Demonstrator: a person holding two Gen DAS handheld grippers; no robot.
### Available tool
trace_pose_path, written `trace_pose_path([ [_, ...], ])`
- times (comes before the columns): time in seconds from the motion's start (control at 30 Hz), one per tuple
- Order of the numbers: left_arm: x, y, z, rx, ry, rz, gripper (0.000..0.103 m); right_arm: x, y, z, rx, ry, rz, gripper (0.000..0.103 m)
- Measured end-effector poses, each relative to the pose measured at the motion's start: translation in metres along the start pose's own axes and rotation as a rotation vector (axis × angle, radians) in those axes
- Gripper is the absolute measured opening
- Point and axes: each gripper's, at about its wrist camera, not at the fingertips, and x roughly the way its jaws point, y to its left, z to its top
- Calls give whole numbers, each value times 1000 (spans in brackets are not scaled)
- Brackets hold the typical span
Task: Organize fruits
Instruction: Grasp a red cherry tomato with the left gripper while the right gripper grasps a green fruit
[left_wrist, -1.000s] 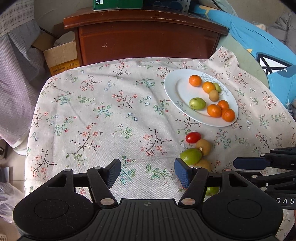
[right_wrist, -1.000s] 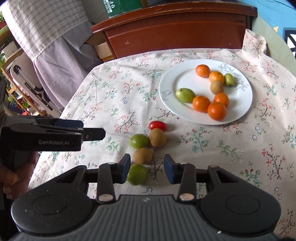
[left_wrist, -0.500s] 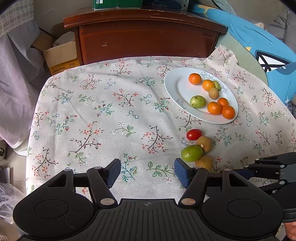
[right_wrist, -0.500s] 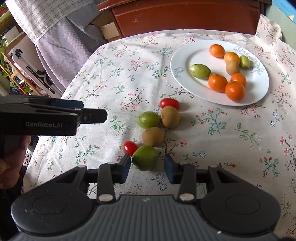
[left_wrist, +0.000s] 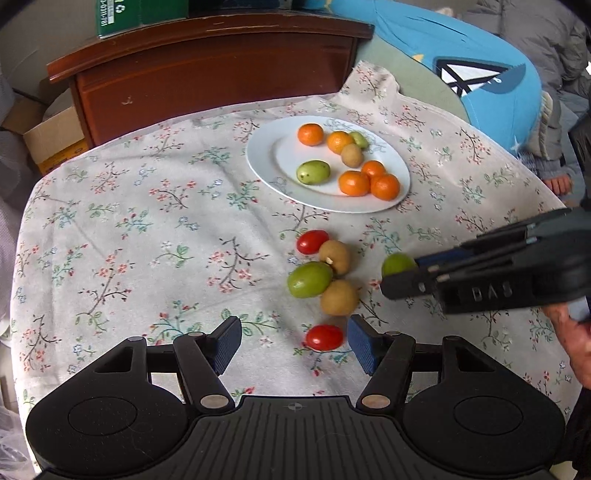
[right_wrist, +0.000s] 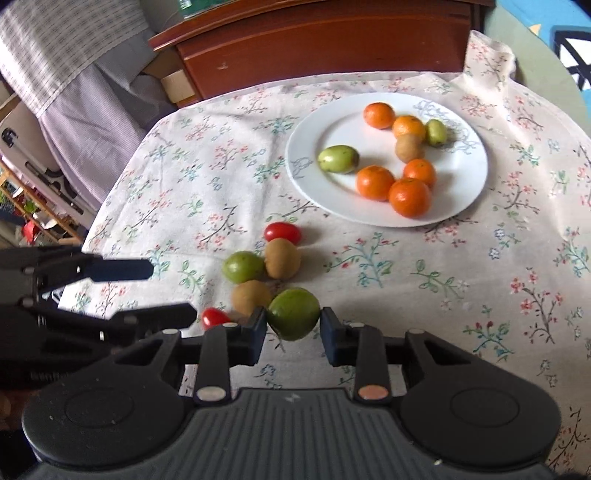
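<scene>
Since 1 second ago, both hands are shifting across the cloth: the right gripper (right_wrist: 293, 328) is now bracketing a green fruit (right_wrist: 293, 314) that was lying just beside its left pad, and the left gripper (left_wrist: 293, 345) is now looking down on a red cherry tomato (left_wrist: 324, 337) that was out of its view; the right jaws are closing, the green fruit sitting between them with both pads at its sides, so I judge the grasp as just made; the left jaws are standing released, closing slightly, with the tomato between them near the right pad and touched by neither.

Remaining loose on the surface (right_wrist: 443, 266) are 2 brown fruits, 1 more green fruit and 2 tomatoes, clustered near the white plate (right_wrist: 476, 162), which is already carrying 5 oranges, 2 green fruits and 1 brown one.

To do this step well, the right hand should be squeezing only enough to hold the round, smooth fruit, lifting straight up so the touching brown fruit (right_wrist: 251, 297) is not rolling away, then lowering onto a bare part of the plate; the left should be centring on the tomato before pinching gently.
</scene>
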Motion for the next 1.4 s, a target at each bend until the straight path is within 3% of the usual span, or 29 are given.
trace_pose_path([
  [0.17, 10, -16, -7, 34, 11, -37, 61, -3, -7, 6, 39, -28, -19, 32],
  [0.33, 16, -20, -8, 41, 3, -35, 48, -2, -5, 7, 33, -25, -12, 32],
  [0.4, 19, -19, -8, 38, 11, -34, 37, -1, -4, 7, 30, -22, -8, 32],
  [0.5, 24, -17, -8, 28, 19, -30, 32, -1, -3, 7, 29, -23, -4, 32],
  [0.9, 24, -16, -8, 11, 10, -18, 24, -3, -4, 9, 35, -29, -1, 32],
  [1.27, -1, 2, 39, -108, -183, -46, 24, -25, -23, 36, 87, -136, 1, 32],
  [1.4, 1, 11, 53, -142, -205, -27, 24, -27, -29, 47, 93, -173, -18, 32],
])
